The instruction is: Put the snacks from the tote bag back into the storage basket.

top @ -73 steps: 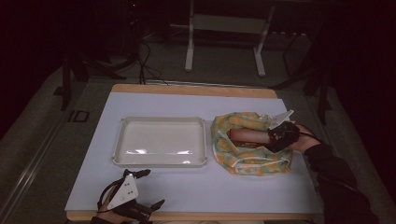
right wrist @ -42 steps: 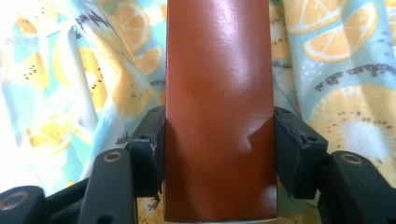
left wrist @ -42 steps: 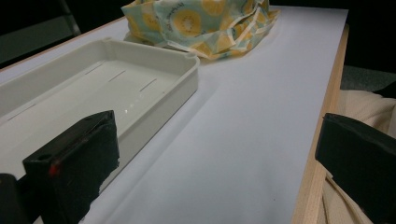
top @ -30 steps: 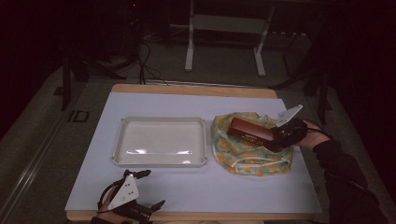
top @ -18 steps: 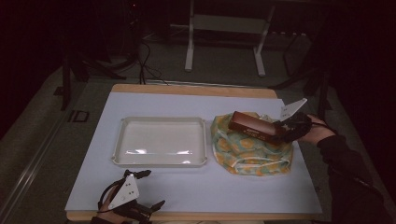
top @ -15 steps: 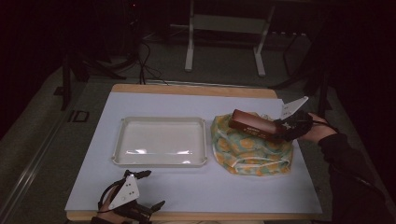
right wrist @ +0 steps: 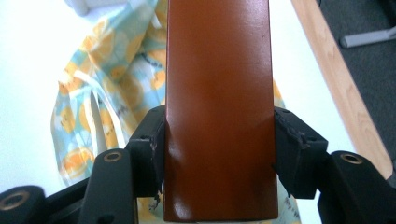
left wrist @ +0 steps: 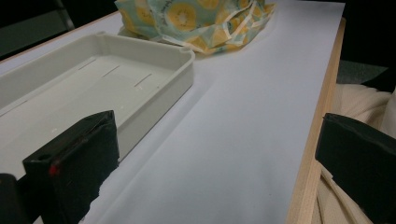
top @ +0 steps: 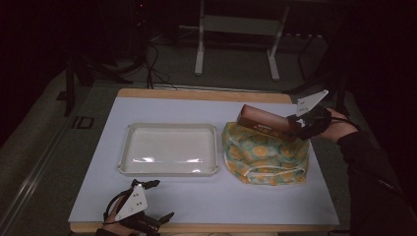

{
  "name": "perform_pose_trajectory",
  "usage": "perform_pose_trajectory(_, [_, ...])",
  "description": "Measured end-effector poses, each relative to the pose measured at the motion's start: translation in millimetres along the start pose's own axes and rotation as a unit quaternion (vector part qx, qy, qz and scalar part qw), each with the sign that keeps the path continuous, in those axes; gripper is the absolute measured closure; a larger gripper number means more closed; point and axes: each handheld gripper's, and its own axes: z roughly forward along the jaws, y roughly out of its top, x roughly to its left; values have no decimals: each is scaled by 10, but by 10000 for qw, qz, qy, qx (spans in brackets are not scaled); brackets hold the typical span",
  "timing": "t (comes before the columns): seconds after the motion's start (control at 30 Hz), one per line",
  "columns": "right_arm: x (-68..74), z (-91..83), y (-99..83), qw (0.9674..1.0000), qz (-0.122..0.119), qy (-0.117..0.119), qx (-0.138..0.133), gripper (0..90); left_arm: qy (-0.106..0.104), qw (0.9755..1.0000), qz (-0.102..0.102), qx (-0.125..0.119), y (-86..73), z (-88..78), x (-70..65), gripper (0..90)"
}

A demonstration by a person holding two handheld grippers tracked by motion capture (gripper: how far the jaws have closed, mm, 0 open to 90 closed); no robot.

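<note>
in the high view, the right gripper [top: 297, 126] now holds the long brown rectangular box [top: 263, 121] clear above the crumpled fabric bag printed with orange slices on pale blue [top: 265, 157]; a couple of seconds ago the gripper was down in the mouth of that bag, a second ago the box was only half out, and since then it has been lifted free and hangs in the air, tilted, its far end pointing toward the shallow white plastic tray [top: 169, 149] to the bag's left. the tray is still bare, so i judge the pulling-out is done and the carry across to the tray is the step to come. the left gripper [top: 138, 218] stays where it was at the near edge of the pale blue-grey table [top: 196, 196], well apart from the box. in the left gripper view, its two black jaws stand wide with nothing between them, the tray's near wall [left wrist: 154, 100] just beside one of them and the bag [left wrist: 196, 21] farther off past the tray's corner. in the right gripper view, the jaws press on both long sides of the box [right wrist: 217, 116] near its close end, the glossy brown face running straight out from the grip, with the bag's cloth [right wrist: 107, 93] lying slack on the table underneath. the hold is at one end only, so the long box could droop or swing on the way over.
</note>
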Motion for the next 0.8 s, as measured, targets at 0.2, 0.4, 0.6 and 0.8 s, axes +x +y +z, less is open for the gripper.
perform_pose_trajectory(0.2, [17,14,190,9997,-210,65,44,428,3,10000,-13,-23,0,-6,-1,0])
perform_pose_trajectory(0.4, [69,71,376,9989,-422,165,70,428,-26,10000,11,-15,0,-6,-5,0])
perform_pose_trajectory(0.6, [112,149,558,9979,-595,238,26,428,-34,10000,25,-18,0,-9,-8,0])
perform_pose_trajectory(0.8, [156,236,721,9967,-735,350,0,428,-69,10000,42,1,0,-6,-12,0])
